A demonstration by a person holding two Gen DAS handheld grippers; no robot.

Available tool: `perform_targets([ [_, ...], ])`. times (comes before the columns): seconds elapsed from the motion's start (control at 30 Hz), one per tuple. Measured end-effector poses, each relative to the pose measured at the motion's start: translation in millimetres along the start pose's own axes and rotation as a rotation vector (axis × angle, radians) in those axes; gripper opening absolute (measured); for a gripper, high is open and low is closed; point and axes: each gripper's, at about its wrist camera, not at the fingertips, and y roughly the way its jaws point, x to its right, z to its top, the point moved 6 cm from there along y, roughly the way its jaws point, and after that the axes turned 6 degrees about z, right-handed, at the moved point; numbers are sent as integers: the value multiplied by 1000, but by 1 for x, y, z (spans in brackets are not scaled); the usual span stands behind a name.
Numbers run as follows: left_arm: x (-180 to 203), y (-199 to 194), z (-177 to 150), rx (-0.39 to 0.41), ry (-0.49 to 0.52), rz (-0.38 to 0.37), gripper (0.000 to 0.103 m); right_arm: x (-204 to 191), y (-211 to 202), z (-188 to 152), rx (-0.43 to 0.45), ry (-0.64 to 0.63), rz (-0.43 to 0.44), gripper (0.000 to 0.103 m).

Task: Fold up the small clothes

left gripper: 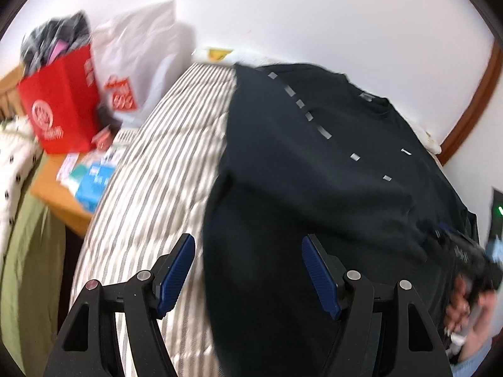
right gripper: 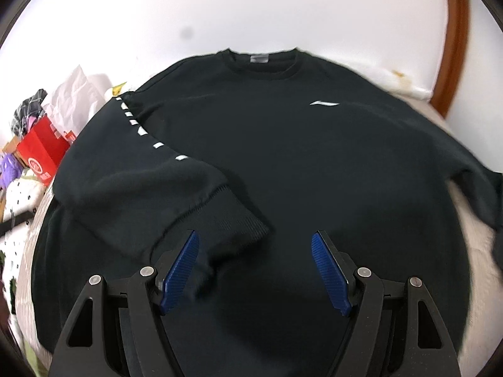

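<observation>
Sweatshirt [right gripper: 283, 157], black, long-sleeved, lies front up and spread flat on a bed with a striped cover [left gripper: 151, 169], its collar toward the white wall. One sleeve, the one with a row of white marks, is already folded across the chest, its ribbed cuff [right gripper: 239, 220] resting near the middle of the body. The other sleeve [right gripper: 471, 182] lies out to the side, unfolded.

Handling, as judged: thick, soft knit, limp, of moderate weight for a garment; not slippery, not fragile. It will sag and drag if lifted from one point only. Best hold is a pinch on an edge: the cuff or shoulder seam of the outstretched sleeve, then the hem corners for the body fold.

Left gripper [left gripper: 248, 270]: fingers wide, nothing between them, hovering over the edge of the sweatshirt where it meets the striped cover. Right gripper [right gripper: 254, 270]: fingers wide, empty, above the lower body just beside the folded cuff.

Surroundings: red bag [left gripper: 63, 106] and white plastic bag [left gripper: 141, 62] stand on a wooden surface beside the bed
</observation>
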Motion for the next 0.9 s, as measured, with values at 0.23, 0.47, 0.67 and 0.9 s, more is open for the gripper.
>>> perform_targets([
  [0.23,-4,8,-21,-24,-8,-3,68,-29,37,11,-35,-46,93,26],
  [0.47,1,23,-33,-52,-19,43,67,-13,-15,36,66,-60,135,5],
  [0.67,5,26,-35,-44,17,95,67,54,-69,58,163,7,37,5],
  [0.9,3,25,-34,-50,-3,83,68,103,-59,49,94,89,0,6],
])
